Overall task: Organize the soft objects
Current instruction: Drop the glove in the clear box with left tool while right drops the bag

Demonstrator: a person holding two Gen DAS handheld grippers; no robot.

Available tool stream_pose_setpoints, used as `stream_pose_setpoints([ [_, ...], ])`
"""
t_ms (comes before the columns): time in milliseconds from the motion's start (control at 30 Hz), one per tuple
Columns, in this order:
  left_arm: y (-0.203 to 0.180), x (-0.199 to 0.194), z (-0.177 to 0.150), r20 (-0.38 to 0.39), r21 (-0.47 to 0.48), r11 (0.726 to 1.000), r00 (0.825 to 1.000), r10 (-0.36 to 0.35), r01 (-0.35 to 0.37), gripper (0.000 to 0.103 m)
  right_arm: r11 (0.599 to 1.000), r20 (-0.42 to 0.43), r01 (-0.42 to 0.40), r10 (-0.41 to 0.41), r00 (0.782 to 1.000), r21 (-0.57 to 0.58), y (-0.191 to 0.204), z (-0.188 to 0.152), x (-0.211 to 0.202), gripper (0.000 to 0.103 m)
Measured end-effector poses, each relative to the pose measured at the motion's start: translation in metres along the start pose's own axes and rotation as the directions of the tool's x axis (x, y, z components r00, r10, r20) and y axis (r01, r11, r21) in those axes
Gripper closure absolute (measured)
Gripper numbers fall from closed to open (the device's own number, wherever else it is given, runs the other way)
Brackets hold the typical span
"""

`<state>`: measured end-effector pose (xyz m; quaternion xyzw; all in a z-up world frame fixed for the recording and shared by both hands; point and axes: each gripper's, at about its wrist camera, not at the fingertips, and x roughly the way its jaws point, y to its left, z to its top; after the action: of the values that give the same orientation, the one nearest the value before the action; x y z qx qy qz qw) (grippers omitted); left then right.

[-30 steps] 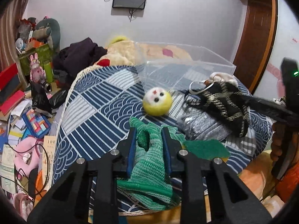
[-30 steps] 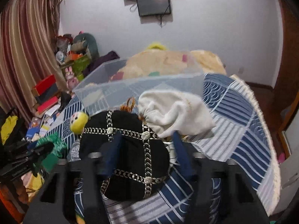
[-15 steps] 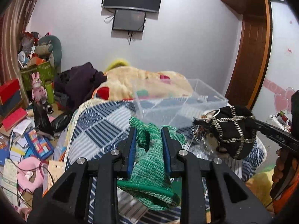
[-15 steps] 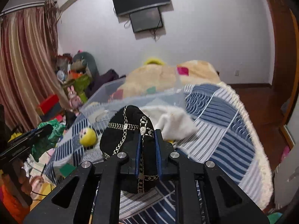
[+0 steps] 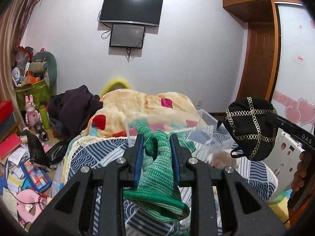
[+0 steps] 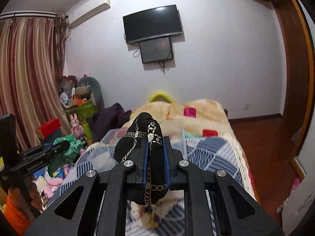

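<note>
My left gripper [image 5: 155, 143] is shut on a green knitted cloth [image 5: 157, 179], which hangs from it above the bed. It also shows in the right wrist view [image 6: 67, 151]. My right gripper [image 6: 155, 145] is shut on a black pouch with silver chain trim [image 6: 143, 137], held up in the air; the pouch also shows in the left wrist view [image 5: 250, 127]. A clear plastic bin [image 5: 171, 125] sits on the blue patterned bedspread [image 5: 94, 157] just beyond and below both grippers. A white fluffy item [image 6: 149, 212] lies under the right gripper.
A cream blanket with coloured squares [image 5: 141, 104] and dark clothes [image 5: 74, 106] lie at the bed's far end. Toys, books and boxes clutter the floor at left [image 5: 25, 157]. A wooden door [image 5: 259, 66] stands at right. A TV [image 5: 131, 9] hangs on the wall.
Both grippers have risen from the bed with their items. The right gripper closed on the black pouch and lifted it; the view tilted up toward the wall.
</note>
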<state>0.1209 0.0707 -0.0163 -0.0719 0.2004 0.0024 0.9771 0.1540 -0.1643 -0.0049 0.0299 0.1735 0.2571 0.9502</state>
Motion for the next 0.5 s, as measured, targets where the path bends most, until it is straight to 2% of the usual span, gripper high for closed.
stream_pose_setpoints([
  [200, -0.003, 0.029, 0.014, -0.014, 0.020, 1.000, 1.000, 0.003, -0.003, 0.077, 1.000, 0.015, 0.002, -0.002, 1.000, -0.001, 0.002, 0.014, 0.023, 0.091],
  [367, -0.004, 0.062, 0.020, -0.059, 0.030, 1.000, 0.998, 0.001, 0.001, 0.077, 1.000, -0.038, 0.024, -0.024, 0.999, -0.006, 0.002, 0.011, 0.055, 0.091],
  [500, -0.002, 0.089, 0.020, -0.113, 0.013, 0.999, 0.993, -0.027, 0.029, 0.077, 1.000, -0.103, 0.028, -0.028, 0.994, -0.002, -0.001, 0.003, 0.079, 0.091],
])
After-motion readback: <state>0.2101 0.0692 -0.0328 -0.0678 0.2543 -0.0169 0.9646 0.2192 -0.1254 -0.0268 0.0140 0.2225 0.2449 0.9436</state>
